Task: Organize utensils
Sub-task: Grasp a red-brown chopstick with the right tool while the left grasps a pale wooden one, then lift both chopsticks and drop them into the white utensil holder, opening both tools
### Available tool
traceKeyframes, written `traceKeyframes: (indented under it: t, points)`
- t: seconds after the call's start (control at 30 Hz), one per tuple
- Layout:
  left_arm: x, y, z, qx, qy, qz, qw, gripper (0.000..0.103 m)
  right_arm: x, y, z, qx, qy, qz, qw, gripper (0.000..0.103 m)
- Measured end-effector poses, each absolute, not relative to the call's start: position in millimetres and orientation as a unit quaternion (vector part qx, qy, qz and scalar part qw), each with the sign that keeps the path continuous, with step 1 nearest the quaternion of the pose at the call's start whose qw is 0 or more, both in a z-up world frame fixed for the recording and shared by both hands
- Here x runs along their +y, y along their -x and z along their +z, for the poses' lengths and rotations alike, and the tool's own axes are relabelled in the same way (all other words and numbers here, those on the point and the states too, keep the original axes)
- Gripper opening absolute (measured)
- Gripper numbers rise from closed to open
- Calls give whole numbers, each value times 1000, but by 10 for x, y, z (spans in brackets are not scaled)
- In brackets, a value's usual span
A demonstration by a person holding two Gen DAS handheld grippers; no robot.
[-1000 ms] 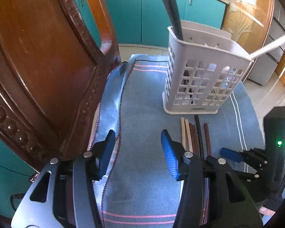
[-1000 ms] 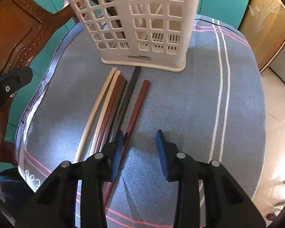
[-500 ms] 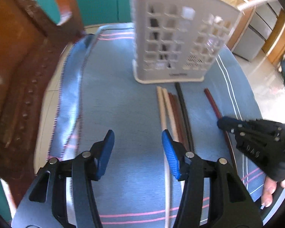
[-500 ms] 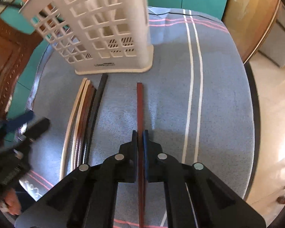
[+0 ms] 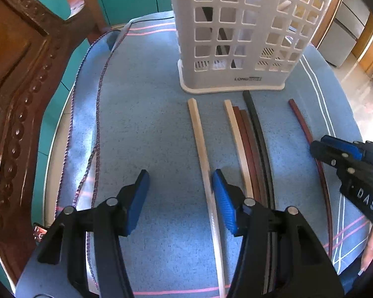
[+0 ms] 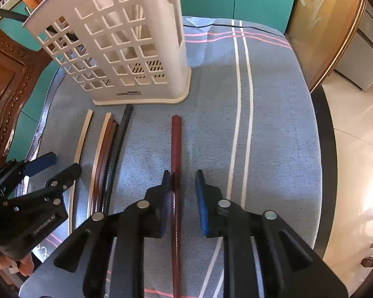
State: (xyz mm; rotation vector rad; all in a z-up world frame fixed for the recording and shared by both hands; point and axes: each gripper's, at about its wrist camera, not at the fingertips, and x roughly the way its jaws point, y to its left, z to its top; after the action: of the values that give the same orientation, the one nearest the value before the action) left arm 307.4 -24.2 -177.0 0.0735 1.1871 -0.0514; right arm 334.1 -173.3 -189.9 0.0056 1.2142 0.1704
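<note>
Before the holder (image 6: 126, 49), slim reddish-brown chopstick (image 6: 175, 144)

Matt white plastic basket (image 5: 236, 84), glossy reddish chopstick (image 6: 175, 144), rough blue woven cloth (image 5: 149, 124), carved polished wood chair (image 5: 20, 79).

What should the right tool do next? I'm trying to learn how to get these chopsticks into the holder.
Probably close again on the dark red chopstick and lift it toward the white holder. The right tool straddles that stick, which lies apart from the others on the blue cloth, but its jaws are opening, with one pad clear of it, so nothing is gripped yet.
</note>
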Motion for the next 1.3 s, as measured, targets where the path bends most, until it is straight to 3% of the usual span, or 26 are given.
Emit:
traceKeyframes:
  t: [0.23, 0.3, 0.43, 0.83, 0.93, 1.0, 1.13, 1.3]
  points:
    - [-311, -3188, -1768, 555, -30, -16, 831, 55, -1498, -3361, -2017, 555, 57, 66, 827, 25]
    - [-340, -3181, -1767, 555, -20, -19, 831, 52, -1499, -3359, -2019, 556, 54, 70, 827, 15]
    - [-313, -3261, -1757, 556, -14, -26, 831, 48, -1500, -3348, -2020, 554, 48, 79, 827, 8]
    - [-239, -3306, -1797, 555, -11, -24, 832, 56, -1401, -3395, -1988, 545, 58, 79, 833, 17]
    - [-230, -3300, -1796, 553, -3, -26, 833, 49, -1353, -3375, -1984, 545, 56, 79, 833, 16]
    - [-247, -3292, -1785, 549, -4, -26, 835, 37, -1343, -3361, -1979, 543, 56, 79, 834, 8]
    - [-243, -3293, -1768, 546, -3, -25, 837, 9, -1344, -3361, -1993, 541, 45, 85, 835, 7]
    - [-192, -3254, -1688, 536, 9, -14, 844, 7, -1460, -3305, -1809, 523, 33, 92, 847, 6]
